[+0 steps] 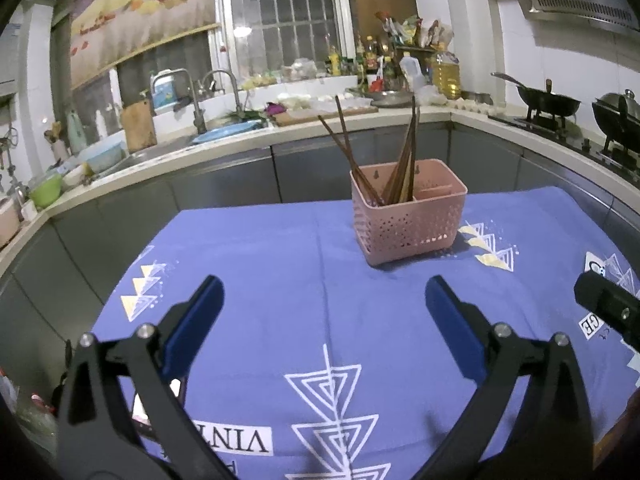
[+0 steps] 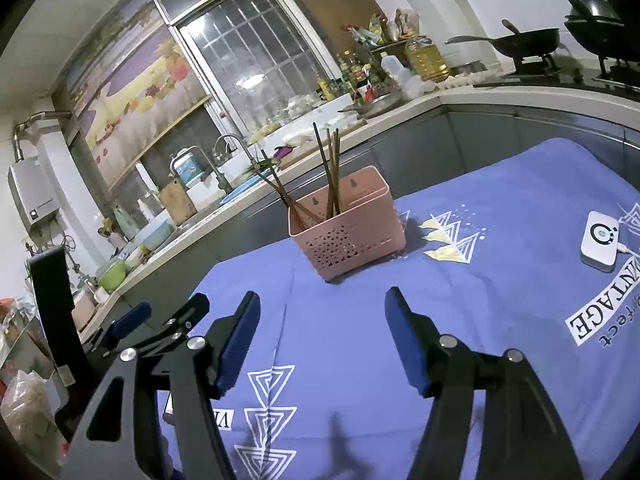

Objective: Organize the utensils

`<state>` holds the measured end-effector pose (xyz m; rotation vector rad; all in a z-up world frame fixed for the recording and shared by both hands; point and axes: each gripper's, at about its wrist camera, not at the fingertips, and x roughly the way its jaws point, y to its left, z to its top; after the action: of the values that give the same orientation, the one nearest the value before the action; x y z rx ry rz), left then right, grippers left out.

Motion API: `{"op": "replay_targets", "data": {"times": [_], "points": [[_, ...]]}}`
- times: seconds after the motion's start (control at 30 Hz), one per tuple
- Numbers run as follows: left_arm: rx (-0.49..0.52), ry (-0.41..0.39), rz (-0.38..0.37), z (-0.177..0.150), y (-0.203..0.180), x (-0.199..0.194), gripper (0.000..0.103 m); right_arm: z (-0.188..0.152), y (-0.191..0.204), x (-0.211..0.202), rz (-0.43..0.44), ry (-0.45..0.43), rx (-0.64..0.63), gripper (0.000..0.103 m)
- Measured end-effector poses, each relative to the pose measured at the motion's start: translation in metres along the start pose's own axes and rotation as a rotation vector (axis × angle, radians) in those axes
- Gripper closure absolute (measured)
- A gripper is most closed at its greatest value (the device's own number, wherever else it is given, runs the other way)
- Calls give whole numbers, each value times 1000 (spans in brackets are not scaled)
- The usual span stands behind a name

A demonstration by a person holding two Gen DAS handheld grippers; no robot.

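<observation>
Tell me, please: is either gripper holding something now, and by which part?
Nothing is held. The left gripper and right gripper both have open, empty jaws; the chopsticks stand in the pink basket.

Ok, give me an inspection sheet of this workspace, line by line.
Surface: blue printed tablecloth covers the table.
Job's things: pink holder stands upright; brown chopsticks lean inside one compartment.
Clutter: white device on the cloth, right of the holder.
Grippers: left claw and right claw open, nothing between the pads.
Cables: a white lead runs from the device.
Surroundings: sink, crowded counter, woks on the stove.
</observation>
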<state>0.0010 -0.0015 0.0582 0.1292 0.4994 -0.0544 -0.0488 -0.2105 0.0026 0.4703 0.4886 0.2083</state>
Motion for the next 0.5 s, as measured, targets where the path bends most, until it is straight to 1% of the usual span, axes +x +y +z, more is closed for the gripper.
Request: {"op": "replay_targets", "data": {"times": [0.13,0.33,0.5], "points": [[-13,0,21,1,-1,-1,6,0,0,0,1,-1,0,38],[-24,40,22,-2,0,3,6,0,-2,0,-1,-1,6,37],[-15,70,38,-6,2,9,6,-3,-4,-1,-2,4,20,37]]}}
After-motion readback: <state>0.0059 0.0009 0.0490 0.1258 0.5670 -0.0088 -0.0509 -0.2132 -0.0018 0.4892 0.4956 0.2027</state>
